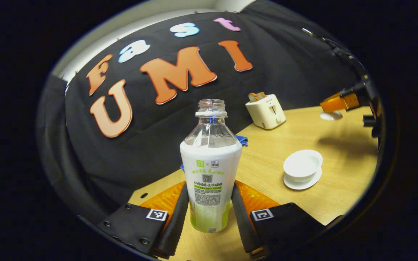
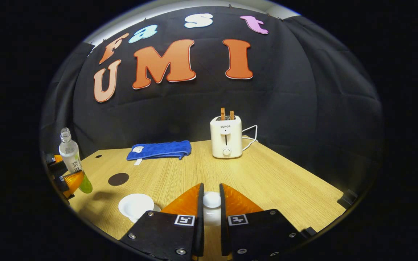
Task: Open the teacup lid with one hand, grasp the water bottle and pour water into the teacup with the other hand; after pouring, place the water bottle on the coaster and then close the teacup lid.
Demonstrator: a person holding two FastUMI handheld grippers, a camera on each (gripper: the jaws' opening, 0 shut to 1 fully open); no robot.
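An uncapped water bottle (image 1: 210, 170) with a white and green label stands upright between the fingers of my left gripper (image 1: 209, 197), which is shut on its lower body. To its right the white teacup (image 1: 302, 166) sits uncovered on its saucer. In the right gripper view my right gripper (image 2: 211, 194) is shut on the white teacup lid (image 2: 212, 200), held above the table. The open teacup (image 2: 135, 206) lies to its lower left. A dark round coaster (image 2: 118, 179) lies beyond it, and farther left the bottle (image 2: 70, 154) is in the left gripper (image 2: 67, 179).
A cream toaster (image 2: 226, 137) with two slices in it stands at the back of the wooden table (image 2: 274, 181), its cord trailing right. A folded blue towel (image 2: 160, 149) lies at the back left. The table's edges run close on the left and right.
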